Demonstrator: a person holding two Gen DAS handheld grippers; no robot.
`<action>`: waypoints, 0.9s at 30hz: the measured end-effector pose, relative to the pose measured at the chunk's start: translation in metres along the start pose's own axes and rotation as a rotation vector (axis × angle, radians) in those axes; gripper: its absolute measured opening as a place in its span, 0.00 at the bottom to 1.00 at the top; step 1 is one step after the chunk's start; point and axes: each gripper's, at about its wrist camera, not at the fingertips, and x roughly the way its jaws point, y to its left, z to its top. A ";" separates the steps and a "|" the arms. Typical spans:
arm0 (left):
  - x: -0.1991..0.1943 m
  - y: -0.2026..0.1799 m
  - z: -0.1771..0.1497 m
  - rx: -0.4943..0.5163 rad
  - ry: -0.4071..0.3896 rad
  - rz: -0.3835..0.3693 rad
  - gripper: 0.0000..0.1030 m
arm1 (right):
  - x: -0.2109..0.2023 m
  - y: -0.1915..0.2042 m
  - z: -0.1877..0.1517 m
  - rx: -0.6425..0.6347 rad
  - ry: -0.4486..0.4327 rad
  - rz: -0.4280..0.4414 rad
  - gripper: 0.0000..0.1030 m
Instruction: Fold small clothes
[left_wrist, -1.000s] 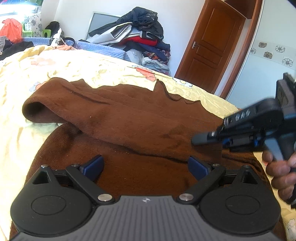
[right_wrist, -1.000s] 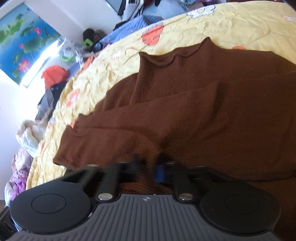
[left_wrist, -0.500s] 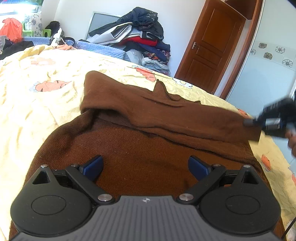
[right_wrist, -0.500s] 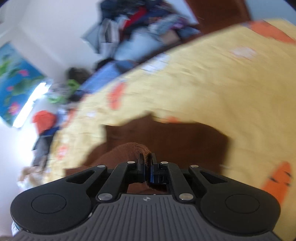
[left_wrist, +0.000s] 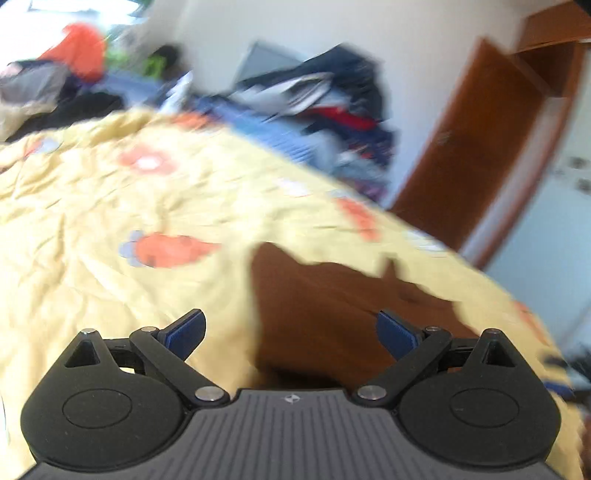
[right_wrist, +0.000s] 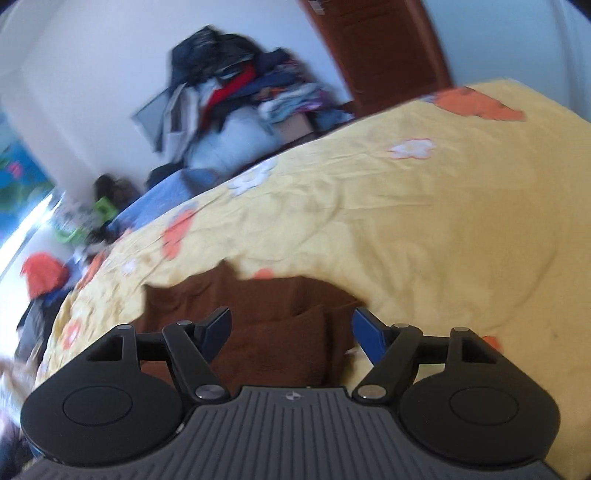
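Released a moment earlier, the brown sweater (right_wrist: 273, 332) lay partly folded on the yellow bedspread (right_wrist: 424, 229); left gripper (left_wrist: 290, 330) and right gripper (right_wrist: 291, 328) gaped empty, folds remaining

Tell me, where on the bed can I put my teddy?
Bare yellow bedspread lies left of the brown sweater, and more lies beyond it, toward the clothes pile. The sweater's patch is taken, with both open grippers over it.

Brown knit garment (right_wrist: 273, 332) lies folded on the yellow flowered bedsheet (right_wrist: 424, 229). Layered folds sit directly ahead of the right tongs (right_wrist: 291, 328), between their spread fingers. Ahead-right of the left tongs (left_wrist: 290, 332).
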 end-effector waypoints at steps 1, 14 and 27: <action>0.017 0.005 0.008 -0.012 0.053 0.018 0.96 | 0.007 0.004 -0.004 -0.018 0.037 0.006 0.71; 0.063 -0.020 0.024 0.241 0.123 0.085 0.14 | 0.026 -0.003 -0.005 -0.036 0.115 -0.039 0.16; 0.011 -0.074 0.014 0.457 -0.161 0.048 0.83 | 0.015 0.048 -0.006 -0.194 -0.036 -0.066 0.76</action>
